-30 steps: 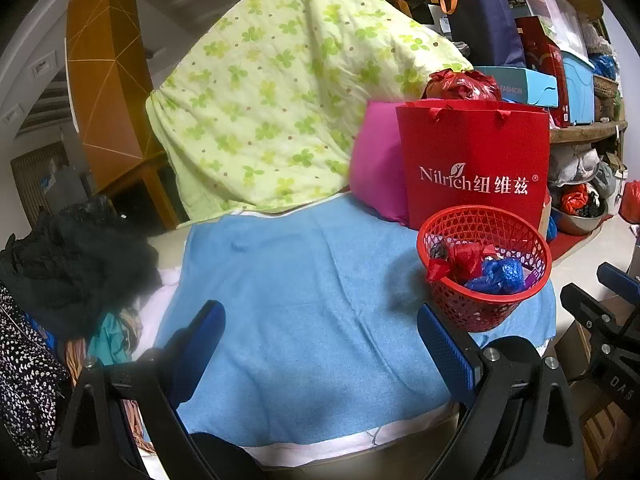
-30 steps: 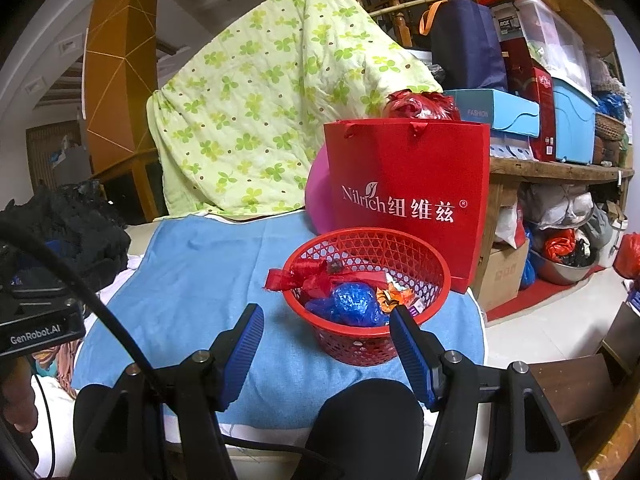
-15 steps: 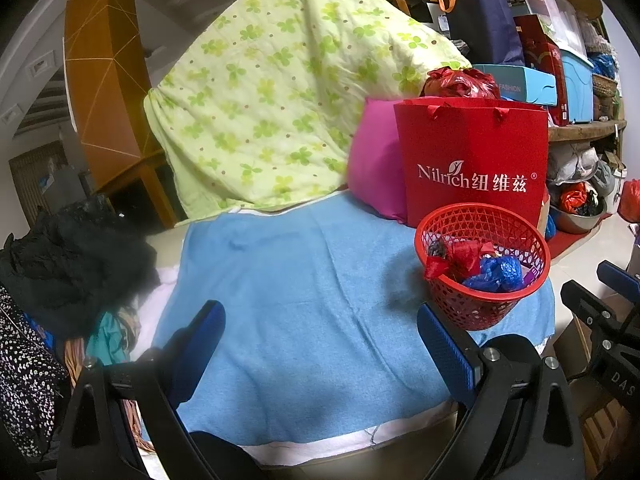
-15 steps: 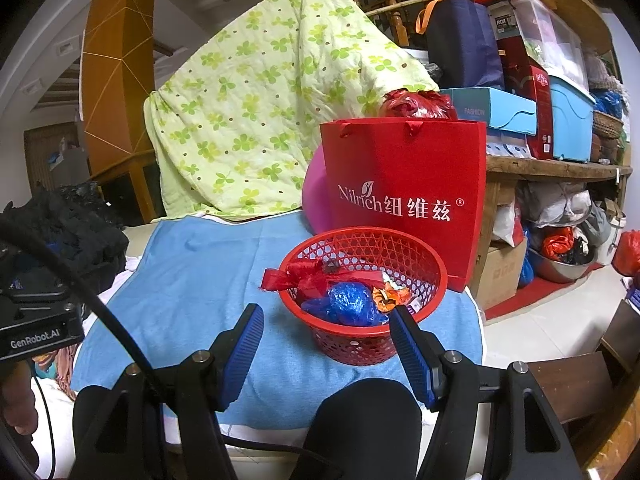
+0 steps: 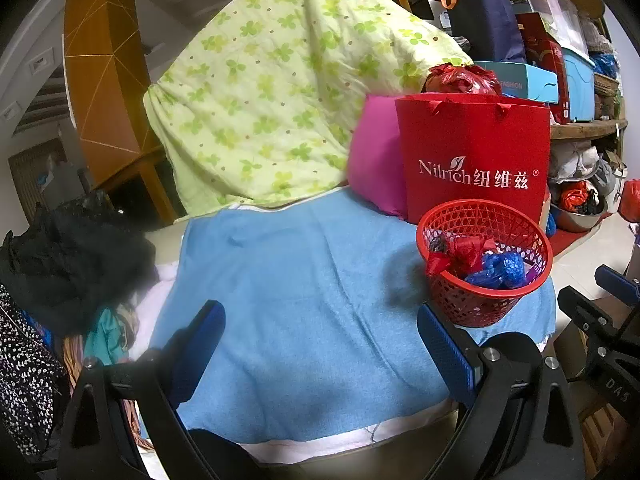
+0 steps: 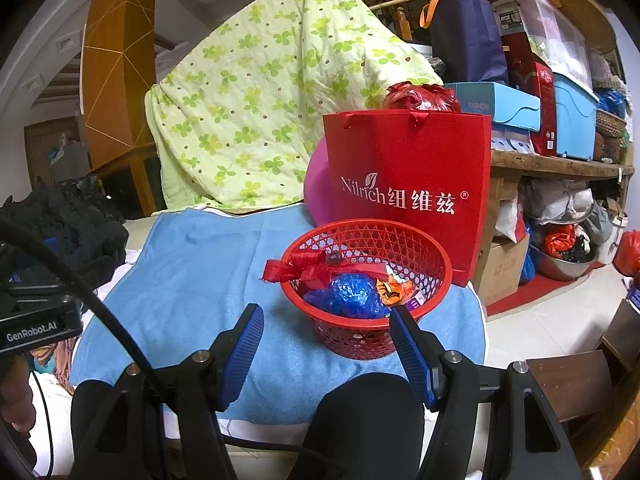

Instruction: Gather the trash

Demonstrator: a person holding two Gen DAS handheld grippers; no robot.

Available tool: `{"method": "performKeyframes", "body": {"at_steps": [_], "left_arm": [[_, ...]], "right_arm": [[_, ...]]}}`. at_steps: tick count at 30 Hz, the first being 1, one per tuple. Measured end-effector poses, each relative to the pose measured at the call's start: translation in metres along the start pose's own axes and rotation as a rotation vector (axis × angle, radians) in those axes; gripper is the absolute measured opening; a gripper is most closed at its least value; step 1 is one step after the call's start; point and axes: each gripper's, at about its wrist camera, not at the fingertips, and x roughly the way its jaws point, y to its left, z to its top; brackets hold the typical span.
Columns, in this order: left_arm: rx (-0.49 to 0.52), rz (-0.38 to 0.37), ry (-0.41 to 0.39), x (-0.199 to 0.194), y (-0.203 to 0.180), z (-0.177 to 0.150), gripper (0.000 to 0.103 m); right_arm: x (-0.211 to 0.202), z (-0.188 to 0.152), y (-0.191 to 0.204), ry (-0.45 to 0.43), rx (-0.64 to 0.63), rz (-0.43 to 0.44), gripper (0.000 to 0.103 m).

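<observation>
Nearest the cameras, the left hand-held gripper [image 5: 320, 328] stands released with its blue pads wide apart and nothing between them, poised over bare blue towel [image 5: 288, 288]. The right hand-held gripper [image 6: 326, 334] is likewise released and empty, its pads parted just in front of the red basket [image 6: 424, 312]. That basket sits near the right end of the towel, which covers the bench, and it already holds the trash: a crumpled blue plastic bag [image 6: 352, 294], a red ribbon-like scrap [image 6: 296, 266] hanging over the rim, and an orange wrapper [image 6: 394, 288]. No loose litter shows anywhere on the towel, so by my reading the collecting is nearly or wholly done; what may be left is tucking in the ribbon scrap or carrying the basket off. Just behind the basket stands a red paper bag [image 6: 408, 168], with a pink cushion [image 5: 376, 160] beside it and a green-flowered quilt [image 5: 280, 92] draped farther back.
</observation>
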Motion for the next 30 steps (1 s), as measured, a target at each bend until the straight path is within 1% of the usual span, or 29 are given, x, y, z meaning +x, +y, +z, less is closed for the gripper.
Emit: {"method": "performKeyframes", "body": {"at_steps": [11, 30], "left_arm": [[-0.001, -0.008, 0.001, 0.002, -0.001, -0.001, 0.096], [-0.042, -0.077, -0.032, -0.005, 0.016, -0.004, 0.096]], "right_arm": [[0.001, 0.000, 0.000, 0.005, -0.010, -0.007, 0.069], [-0.021, 0.017, 0.023, -0.012, -0.086, -0.064, 0.069]]}}
